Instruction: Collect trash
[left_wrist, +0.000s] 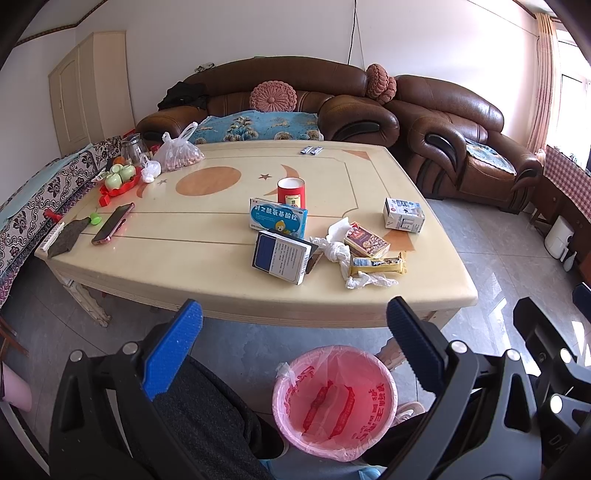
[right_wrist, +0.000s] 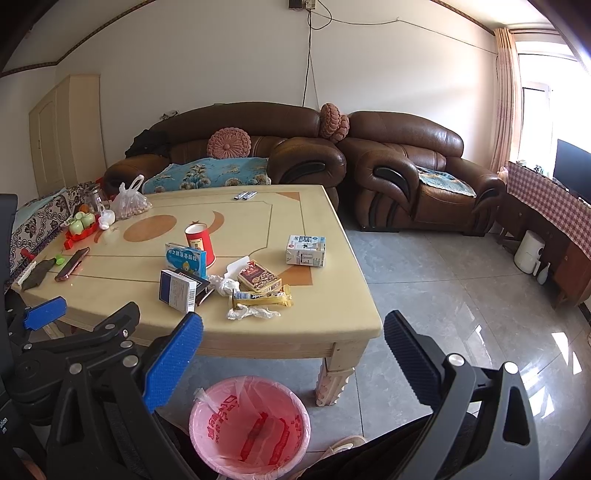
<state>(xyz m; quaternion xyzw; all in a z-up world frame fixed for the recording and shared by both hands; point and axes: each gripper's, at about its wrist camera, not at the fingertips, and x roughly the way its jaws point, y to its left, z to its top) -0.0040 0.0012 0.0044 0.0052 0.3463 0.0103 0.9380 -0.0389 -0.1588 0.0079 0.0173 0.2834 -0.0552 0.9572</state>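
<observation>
Nearest, both tools hang with their jaws spread wide and nothing between them: the left gripper (left_wrist: 295, 328) and the right gripper (right_wrist: 293, 341), each with 1 bright blue pad and 1 dark ribbed pad. Just below them on the grey tiled floor stands the round pink bin lined with a pink printed plastic bag (left_wrist: 388, 398), close to the near edge of the cream wooden coffee table (left_wrist: 184, 258). On the table's near right part the trash lies bunched together: a crumpled white plastic wrapper (left_wrist: 365, 280), a yellow snack-bar wrapper (left_wrist: 380, 264), a brown patterned small box (left_wrist: 367, 242), a white-and-blue upright medicine box (left_wrist: 280, 256) and a light blue cartoon-printed box (left_wrist: 279, 218). Behind that stands a red paper cup (left_wrist: 291, 192), and a white milk carton (left_wrist: 404, 215) lies apart to the right. Farther left rests a pink-cased phone (left_wrist: 112, 223). Beyond the table sits a brown leather sofa (left_wrist: 280, 92).
</observation>
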